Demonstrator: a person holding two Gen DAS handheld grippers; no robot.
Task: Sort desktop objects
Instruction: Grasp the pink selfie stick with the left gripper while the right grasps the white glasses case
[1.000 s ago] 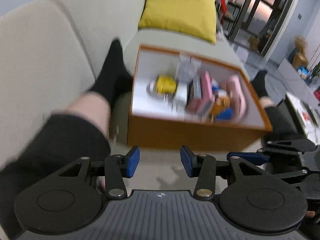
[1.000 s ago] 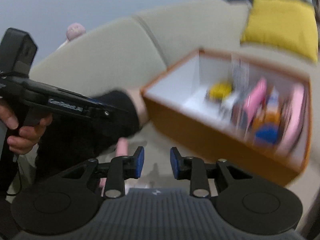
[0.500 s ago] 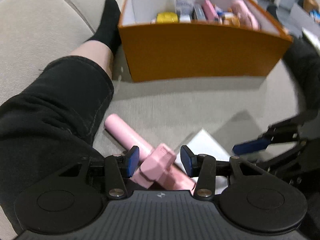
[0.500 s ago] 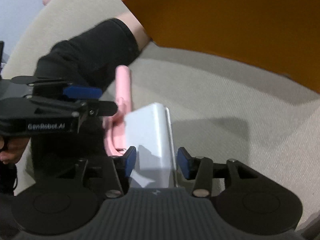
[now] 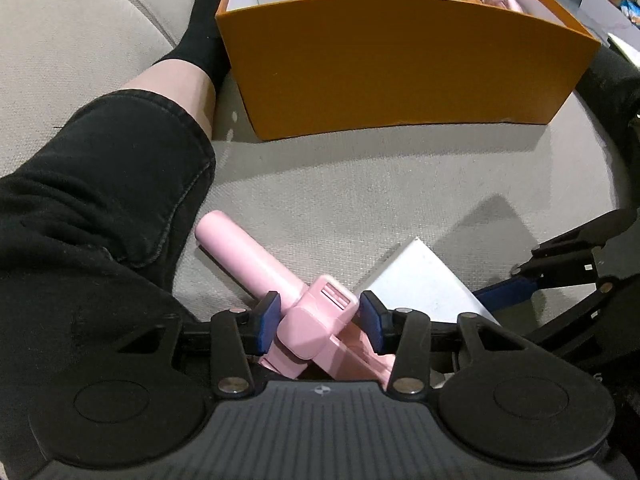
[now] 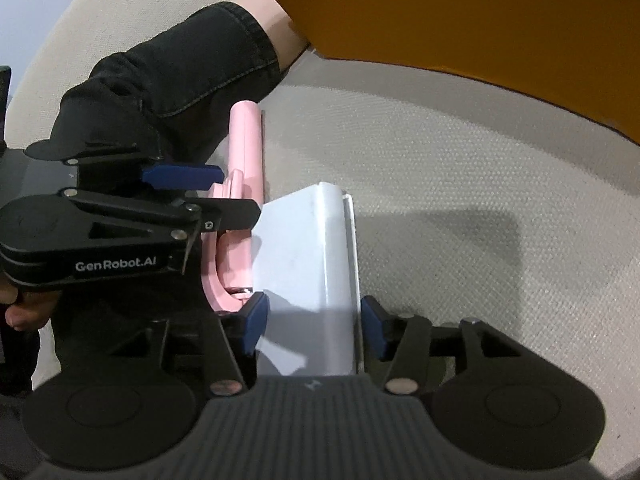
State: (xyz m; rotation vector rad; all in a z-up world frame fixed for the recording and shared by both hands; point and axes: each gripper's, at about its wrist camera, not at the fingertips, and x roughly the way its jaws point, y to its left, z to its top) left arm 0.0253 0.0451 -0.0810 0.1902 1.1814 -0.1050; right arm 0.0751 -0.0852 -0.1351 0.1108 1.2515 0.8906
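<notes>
A pink handheld device with a long cylindrical handle (image 5: 256, 264) lies on the beige sofa seat. My left gripper (image 5: 319, 322) is open with its blue pads on either side of the device's blocky pink head, close to it. A white box (image 6: 316, 264) lies just right of the device. My right gripper (image 6: 314, 320) is open and straddles the box's near end. The box also shows in the left wrist view (image 5: 424, 284), and the pink device in the right wrist view (image 6: 246, 152). An orange storage box (image 5: 400, 60) holding several items stands farther back.
A person's leg in black shorts (image 5: 100, 184) and a black sock (image 5: 204, 28) lie on the left, close to the pink device. The sofa backrest (image 5: 60, 40) rises at the far left. The orange box wall (image 6: 480, 20) looms above the right gripper.
Both grippers have dropped from above the orange box down to the sofa seat. The left now straddles the pink device's head and the right straddles the white box.
</notes>
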